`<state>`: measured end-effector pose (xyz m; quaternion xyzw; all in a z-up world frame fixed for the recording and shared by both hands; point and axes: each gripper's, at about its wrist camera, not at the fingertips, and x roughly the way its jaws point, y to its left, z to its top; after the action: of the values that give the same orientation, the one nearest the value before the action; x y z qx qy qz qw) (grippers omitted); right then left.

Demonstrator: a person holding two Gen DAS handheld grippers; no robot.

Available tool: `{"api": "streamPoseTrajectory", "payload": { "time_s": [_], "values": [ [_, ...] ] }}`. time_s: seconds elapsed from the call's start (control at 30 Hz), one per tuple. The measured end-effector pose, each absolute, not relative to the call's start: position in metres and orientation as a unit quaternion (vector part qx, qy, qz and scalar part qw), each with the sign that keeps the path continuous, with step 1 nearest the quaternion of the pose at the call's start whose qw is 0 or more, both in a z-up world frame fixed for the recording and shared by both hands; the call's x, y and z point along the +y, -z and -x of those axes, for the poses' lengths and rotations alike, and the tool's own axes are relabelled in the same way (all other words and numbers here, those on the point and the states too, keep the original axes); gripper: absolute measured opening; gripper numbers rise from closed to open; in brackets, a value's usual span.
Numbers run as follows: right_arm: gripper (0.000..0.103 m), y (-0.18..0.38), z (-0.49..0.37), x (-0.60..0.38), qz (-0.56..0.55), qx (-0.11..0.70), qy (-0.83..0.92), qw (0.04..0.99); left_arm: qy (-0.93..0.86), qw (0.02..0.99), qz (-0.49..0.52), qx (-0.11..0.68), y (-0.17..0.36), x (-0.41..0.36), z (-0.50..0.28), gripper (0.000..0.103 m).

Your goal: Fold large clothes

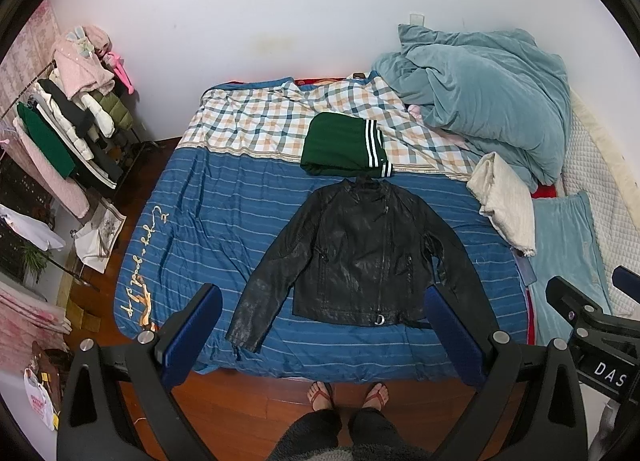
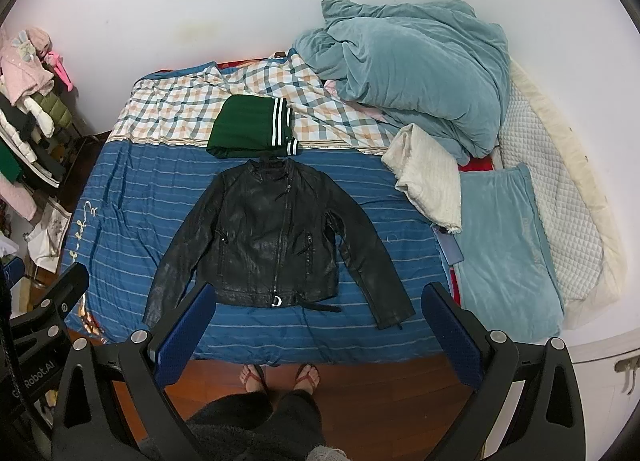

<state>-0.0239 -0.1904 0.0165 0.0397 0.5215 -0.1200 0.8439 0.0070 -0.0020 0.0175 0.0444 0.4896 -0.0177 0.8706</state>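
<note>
A black leather jacket [image 1: 356,253] lies flat, front up, sleeves spread, on the blue striped bed cover [image 1: 208,221]; it also shows in the right wrist view [image 2: 272,241]. A folded green garment with white stripes [image 1: 344,143] lies just beyond its collar, also in the right wrist view [image 2: 252,127]. My left gripper [image 1: 324,321] is open and empty, held high above the jacket's hem. My right gripper [image 2: 320,317] is open and empty, also high above the hem. Each gripper shows at the edge of the other's view.
A rumpled teal duvet [image 1: 480,89] and a cream knit cloth [image 1: 504,201] lie at the bed's right. A clothes rack [image 1: 68,121] stands at the left. The person's feet [image 1: 348,395] stand on the wooden floor at the bed's near edge.
</note>
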Motion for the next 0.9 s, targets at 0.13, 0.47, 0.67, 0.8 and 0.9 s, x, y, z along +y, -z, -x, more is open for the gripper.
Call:
{"api": "streamPoseTrajectory", "payload": {
  "time_s": [0.13,0.47,0.67,0.8,0.9],
  "values": [
    [0.103,-0.017,0.024,-0.190,-0.040,0.522,0.119,0.843,0.019,0.870,-0.044,0.490,-0.017,-0.002,-0.007,0.103],
    [0.103,-0.001,0.002,-0.175,-0.059,0.534,0.124,0.834,0.024,0.874,-0.049,0.483,-0.001,0.007,-0.032,0.103],
    [0.103,0.067,-0.014,-0.229,-0.167,0.531,0.167,0.814,-0.009,0.894,-0.078,0.442,0.057,0.009,-0.076,0.103],
    [0.087,0.144,-0.014,-0.287,-0.240,0.540,0.220,0.776,-0.034,0.885,-0.098,0.454,0.119,-0.001,-0.112,0.103],
    [0.071,0.219,-0.009,-0.338,-0.303,0.556,0.240,0.736,-0.058,0.870,-0.113,0.477,0.173,-0.013,-0.134,0.103]
  ]
}}
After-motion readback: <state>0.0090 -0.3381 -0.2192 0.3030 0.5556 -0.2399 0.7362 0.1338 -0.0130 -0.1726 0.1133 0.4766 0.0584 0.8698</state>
